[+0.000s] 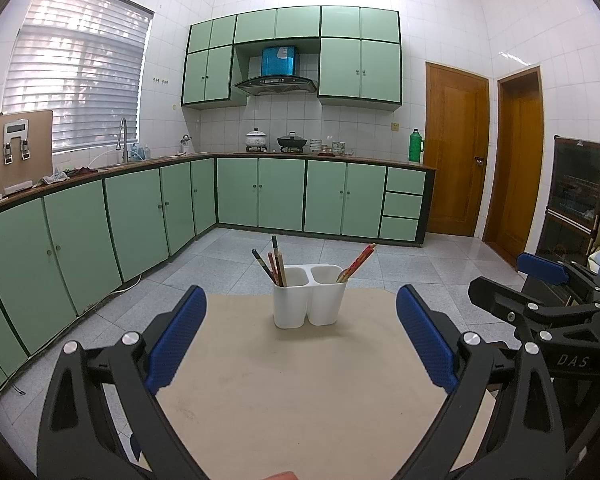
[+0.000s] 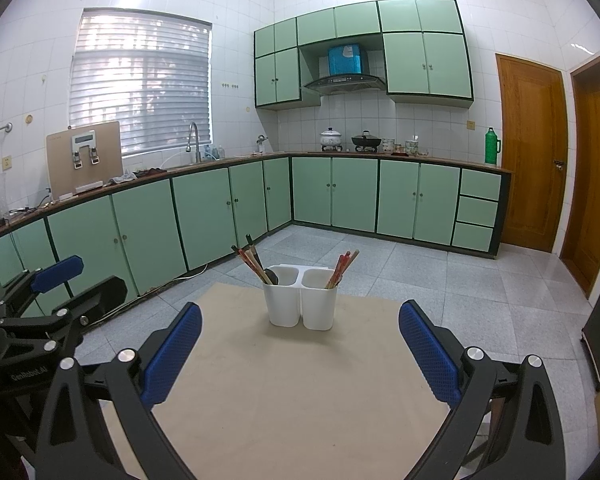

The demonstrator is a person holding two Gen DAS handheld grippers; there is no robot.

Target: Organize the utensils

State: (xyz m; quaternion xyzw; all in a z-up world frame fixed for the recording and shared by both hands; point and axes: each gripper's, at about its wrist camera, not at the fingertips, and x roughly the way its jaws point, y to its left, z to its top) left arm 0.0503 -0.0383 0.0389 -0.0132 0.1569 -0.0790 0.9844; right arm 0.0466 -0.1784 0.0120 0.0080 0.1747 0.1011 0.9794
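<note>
Left wrist view: the left gripper [image 1: 300, 334], jaws spread wide and empty, faces a white two-compartment holder [image 1: 309, 296] standing on the beige table [image 1: 300, 400]; mixed chopsticks [image 1: 274, 262] lean in its left compartment, red chopsticks [image 1: 356, 262] in its right. Right wrist view: the right gripper [image 2: 300, 340], likewise agape and empty, faces the same holder [image 2: 300, 300] at the table's [image 2: 300, 400] far end.

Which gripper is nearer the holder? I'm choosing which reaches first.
Neither clearly. The left gripper and the right gripper are both open, back from the holder, which sits centred ahead of each.
</note>
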